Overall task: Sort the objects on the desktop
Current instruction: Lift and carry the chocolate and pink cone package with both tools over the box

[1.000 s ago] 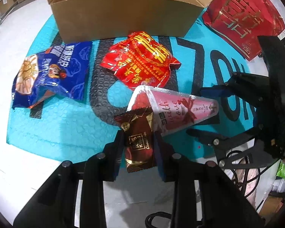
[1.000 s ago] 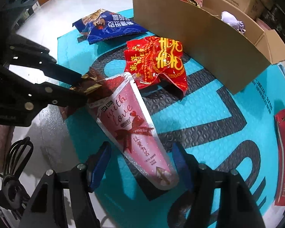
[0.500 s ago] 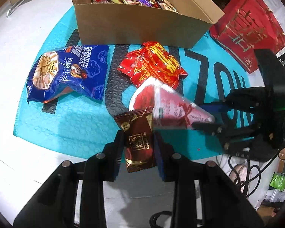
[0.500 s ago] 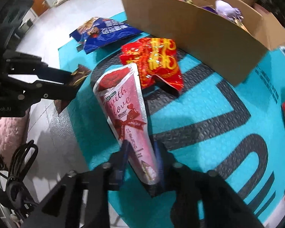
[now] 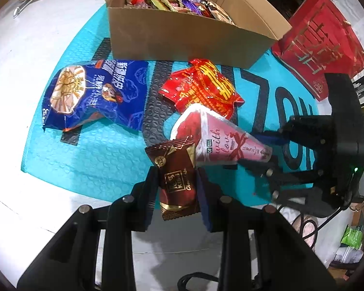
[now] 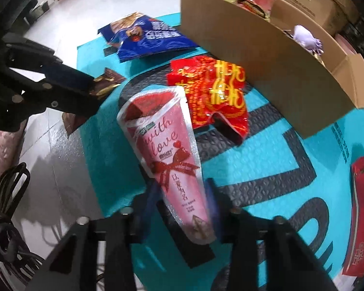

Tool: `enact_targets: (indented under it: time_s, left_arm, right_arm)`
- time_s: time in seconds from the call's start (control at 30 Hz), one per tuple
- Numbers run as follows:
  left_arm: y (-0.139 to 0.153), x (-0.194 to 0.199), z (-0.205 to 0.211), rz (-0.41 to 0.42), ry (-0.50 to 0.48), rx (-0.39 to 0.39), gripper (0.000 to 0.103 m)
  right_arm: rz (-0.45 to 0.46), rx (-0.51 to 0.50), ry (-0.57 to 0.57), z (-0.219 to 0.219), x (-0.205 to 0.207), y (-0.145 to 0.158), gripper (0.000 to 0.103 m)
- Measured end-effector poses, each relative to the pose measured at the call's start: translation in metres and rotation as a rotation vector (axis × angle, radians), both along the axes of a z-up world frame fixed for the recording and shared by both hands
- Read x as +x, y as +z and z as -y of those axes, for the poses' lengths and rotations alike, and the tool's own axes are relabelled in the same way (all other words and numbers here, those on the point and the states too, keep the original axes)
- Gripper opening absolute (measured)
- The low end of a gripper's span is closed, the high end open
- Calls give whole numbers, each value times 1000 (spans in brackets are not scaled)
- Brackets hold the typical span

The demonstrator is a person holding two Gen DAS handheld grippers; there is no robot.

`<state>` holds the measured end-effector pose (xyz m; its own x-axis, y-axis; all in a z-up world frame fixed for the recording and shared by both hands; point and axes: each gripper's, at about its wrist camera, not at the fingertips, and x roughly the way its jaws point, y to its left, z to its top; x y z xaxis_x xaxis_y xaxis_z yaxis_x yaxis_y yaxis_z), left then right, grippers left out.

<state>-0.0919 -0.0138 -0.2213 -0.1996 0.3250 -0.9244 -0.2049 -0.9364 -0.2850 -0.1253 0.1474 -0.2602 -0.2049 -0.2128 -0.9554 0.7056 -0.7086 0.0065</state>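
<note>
Moved: pink cone packet (image 6: 172, 167) now lifted off the teal mat (image 5: 89, 160), frame centre.
Right claw (image 6: 182, 208): clamped on cone's tip.
Left claw (image 5: 177, 191): clamped on brown chocolate packet (image 5: 177, 177).
Count: one blue bag (image 5: 97, 92), one red bag (image 5: 203, 87), one cardboard box (image 5: 182, 38).

Counted one blue snack bag (image 5: 94, 94), one red snack bag (image 5: 203, 88), one pink cone pack (image 5: 220, 140), one chocolate wrapper (image 5: 178, 179), one cardboard box (image 5: 186, 36), one red gift bag (image 5: 320, 48).

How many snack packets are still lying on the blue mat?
2: the blue snack bag on the mat's left part, and the red packet just in front of the cardboard box. Each gripper holds another one.
</note>
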Motion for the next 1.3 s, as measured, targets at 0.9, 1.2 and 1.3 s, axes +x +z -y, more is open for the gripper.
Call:
enact_targets:
  time_s: [0.9,1.2,1.3]
  left_arm:
    - [20,-1,15,-28,51,39,29]
    - [44,-2,19,-48,79,60,29]
    - [45,-2,18,-51,73,59,29]
  right_arm:
    - [206,-349,-302,-39,-1,30,6]
    - [177,-353,-359,-42,3,53,5]
    - [206,-299,-352,-37,4,41,6]
